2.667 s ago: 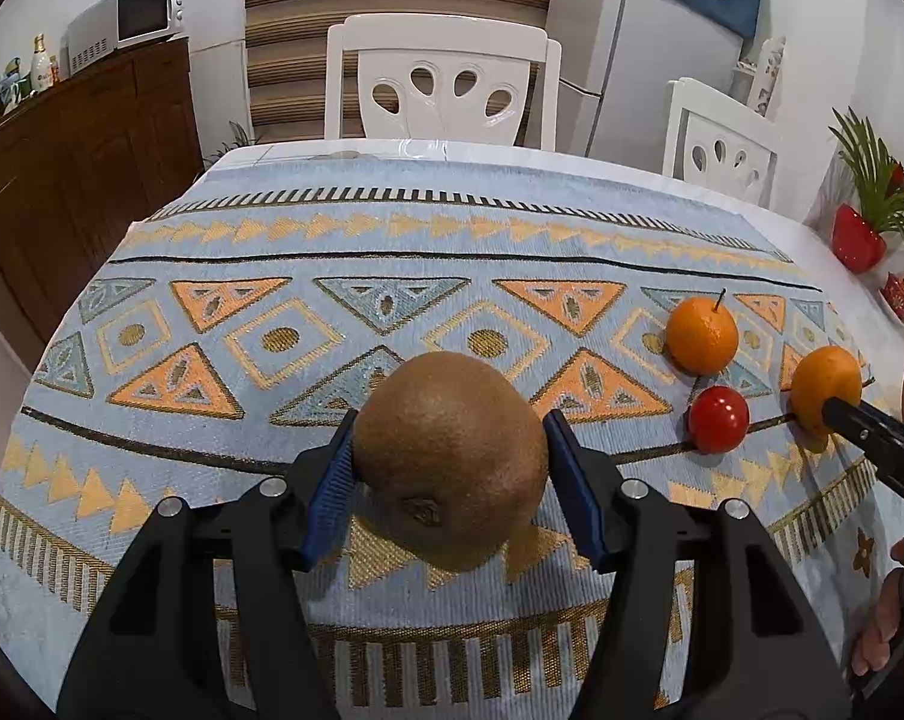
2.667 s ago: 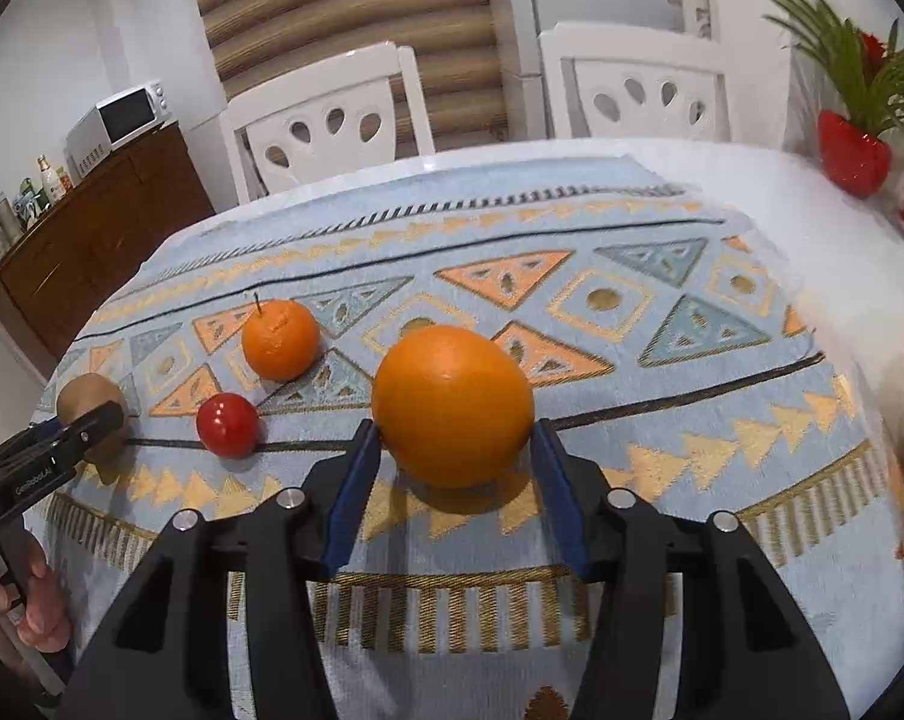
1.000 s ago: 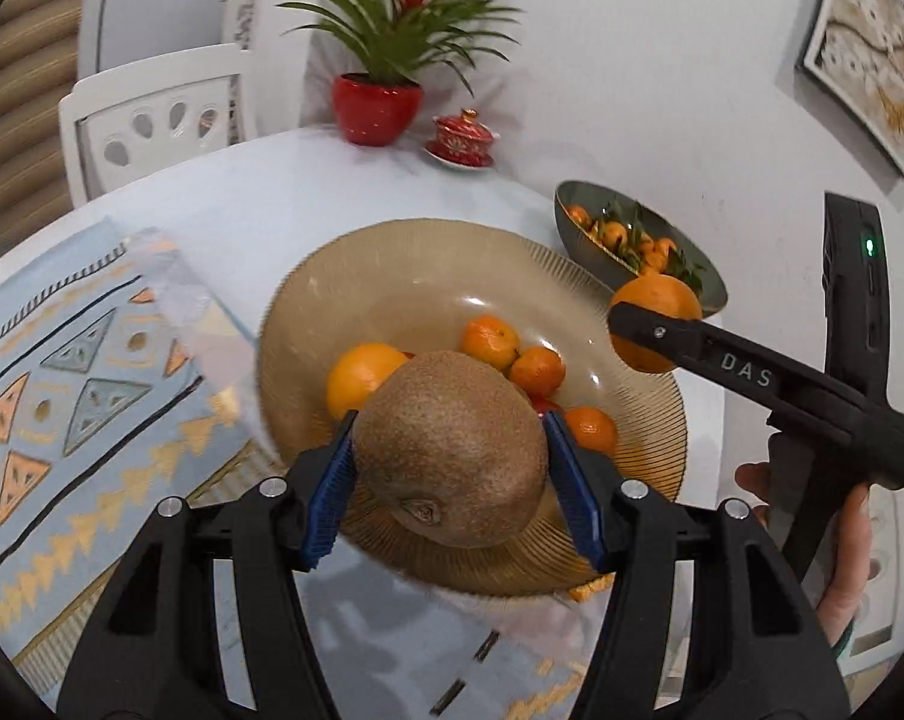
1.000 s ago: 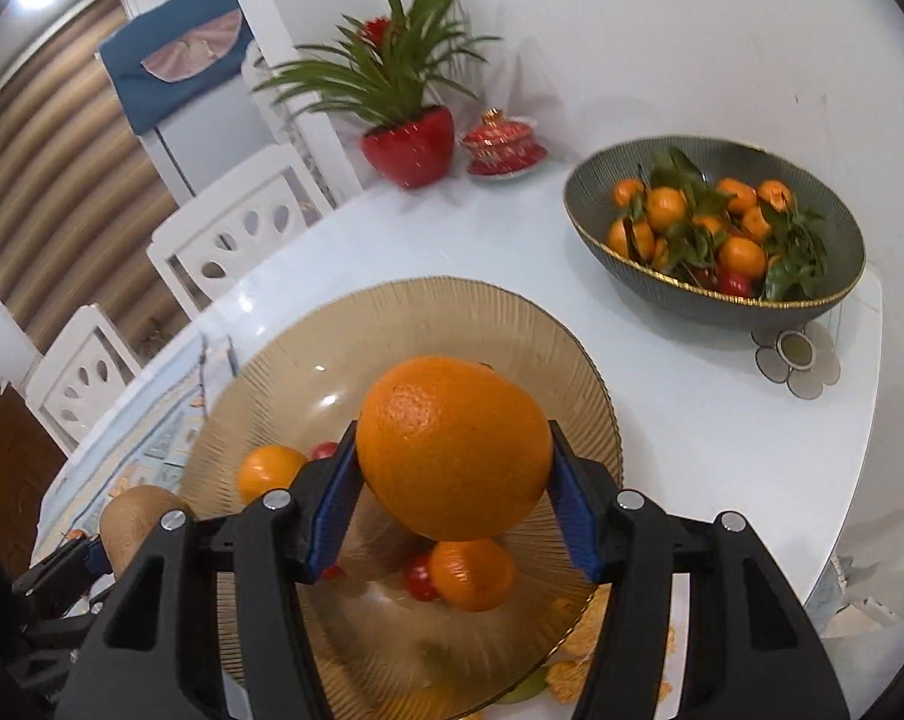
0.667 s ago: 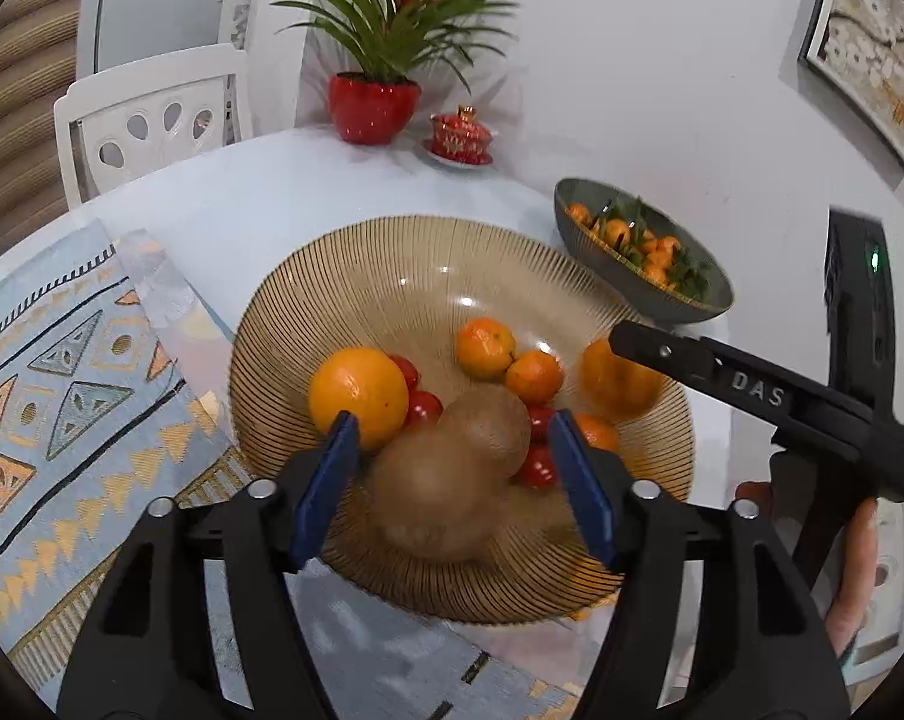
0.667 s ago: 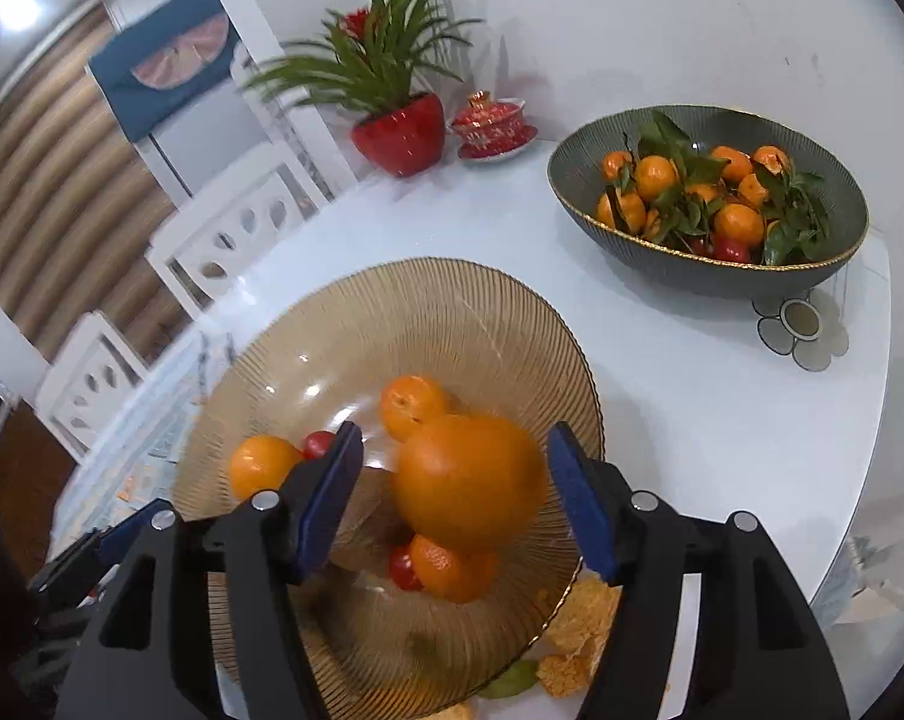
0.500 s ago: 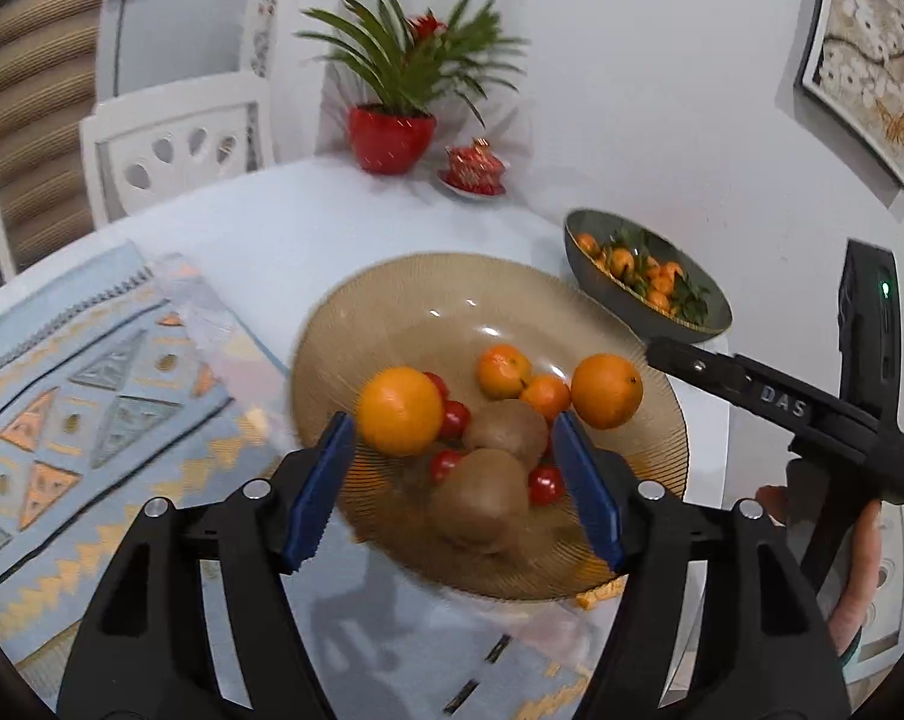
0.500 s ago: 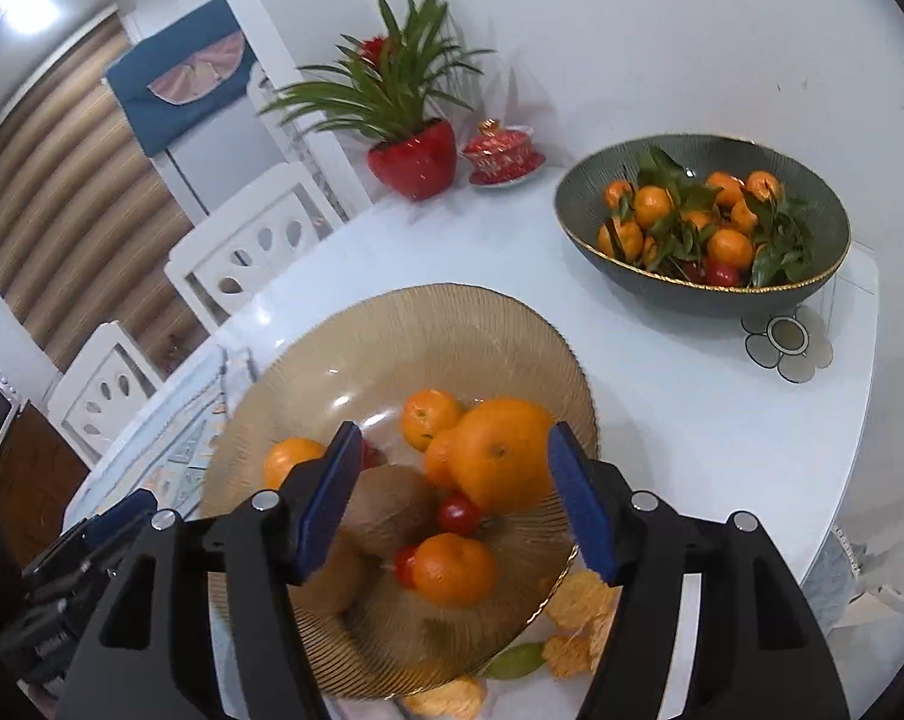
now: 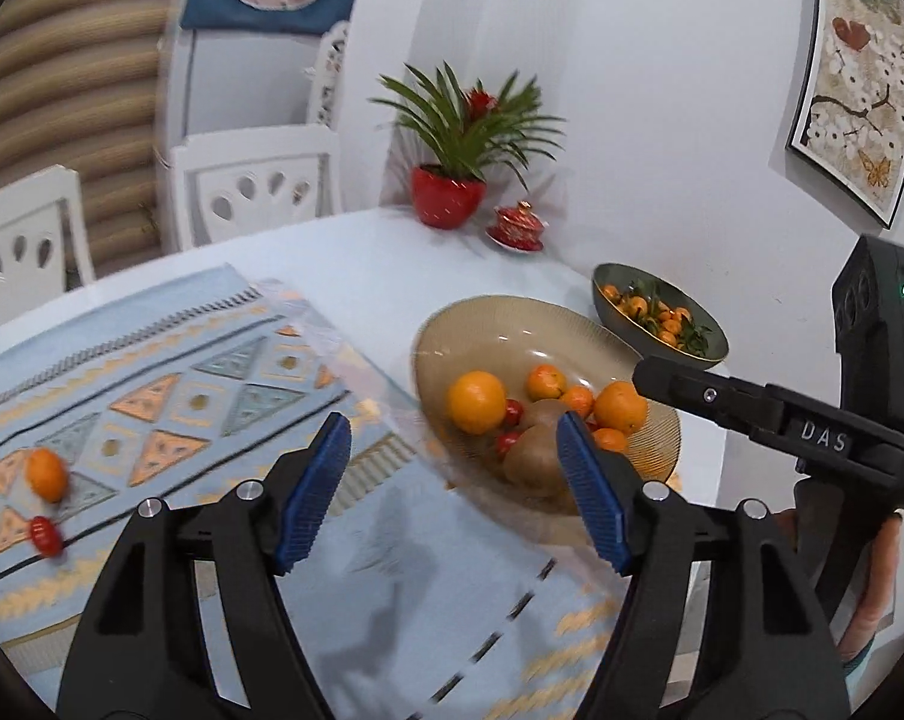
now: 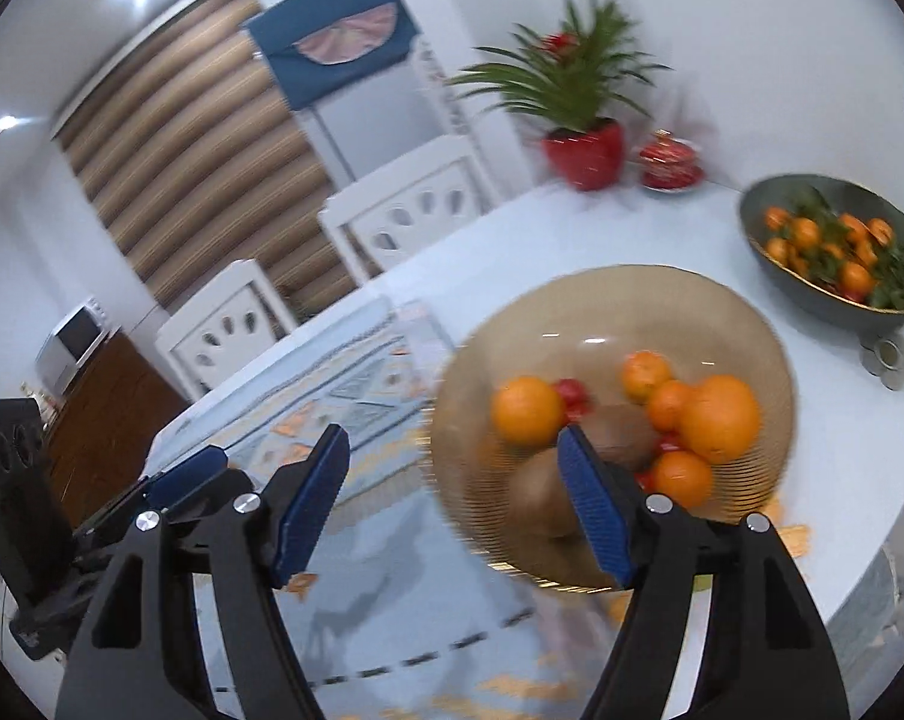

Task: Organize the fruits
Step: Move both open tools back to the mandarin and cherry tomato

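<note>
One "DAS" label (right claw (image 9: pixel 679 384))

Left claw (image 9: pixel 454 492): black frame, ribbed blue pads, silver screws.
Right claw (image 10: pixel 454 501): same; "DAS" marked in white.

The only readable lettering is "DAS", in pale capitals on the black plastic arm of the right gripper (image 9: pixel 823 438).
</note>
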`<state>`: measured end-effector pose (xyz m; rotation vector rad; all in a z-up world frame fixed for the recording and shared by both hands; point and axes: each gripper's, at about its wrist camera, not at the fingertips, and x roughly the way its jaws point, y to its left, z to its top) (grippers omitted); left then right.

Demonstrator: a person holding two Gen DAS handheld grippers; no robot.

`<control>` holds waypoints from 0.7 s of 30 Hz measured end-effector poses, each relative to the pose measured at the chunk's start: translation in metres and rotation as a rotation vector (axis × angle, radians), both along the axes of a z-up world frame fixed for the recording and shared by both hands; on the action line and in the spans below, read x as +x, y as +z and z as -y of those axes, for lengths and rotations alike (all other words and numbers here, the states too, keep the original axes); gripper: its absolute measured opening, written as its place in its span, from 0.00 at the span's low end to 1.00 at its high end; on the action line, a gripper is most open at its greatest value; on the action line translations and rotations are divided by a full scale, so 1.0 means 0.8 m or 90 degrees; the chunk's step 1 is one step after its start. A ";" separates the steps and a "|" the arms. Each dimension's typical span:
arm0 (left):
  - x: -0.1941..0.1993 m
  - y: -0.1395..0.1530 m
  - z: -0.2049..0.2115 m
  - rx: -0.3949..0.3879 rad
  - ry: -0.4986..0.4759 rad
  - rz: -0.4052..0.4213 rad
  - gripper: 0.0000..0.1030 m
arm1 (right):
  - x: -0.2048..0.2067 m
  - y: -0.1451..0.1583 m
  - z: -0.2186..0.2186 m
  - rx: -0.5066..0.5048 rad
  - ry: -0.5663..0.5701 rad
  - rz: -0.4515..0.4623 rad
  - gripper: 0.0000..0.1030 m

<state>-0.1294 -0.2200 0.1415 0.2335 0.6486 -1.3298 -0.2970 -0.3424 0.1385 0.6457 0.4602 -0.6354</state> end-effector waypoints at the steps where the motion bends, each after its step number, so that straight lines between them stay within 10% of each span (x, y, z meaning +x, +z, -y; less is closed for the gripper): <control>1: 0.004 0.004 -0.015 -0.007 0.011 0.011 0.68 | 0.010 0.003 -0.009 -0.002 0.009 0.002 0.66; 10: 0.079 0.010 -0.114 -0.029 0.114 0.005 0.69 | 0.099 0.005 -0.073 -0.009 0.106 -0.019 0.63; 21: 0.221 -0.070 -0.197 0.046 0.289 -0.082 0.63 | 0.262 -0.026 -0.125 0.027 0.244 -0.078 0.61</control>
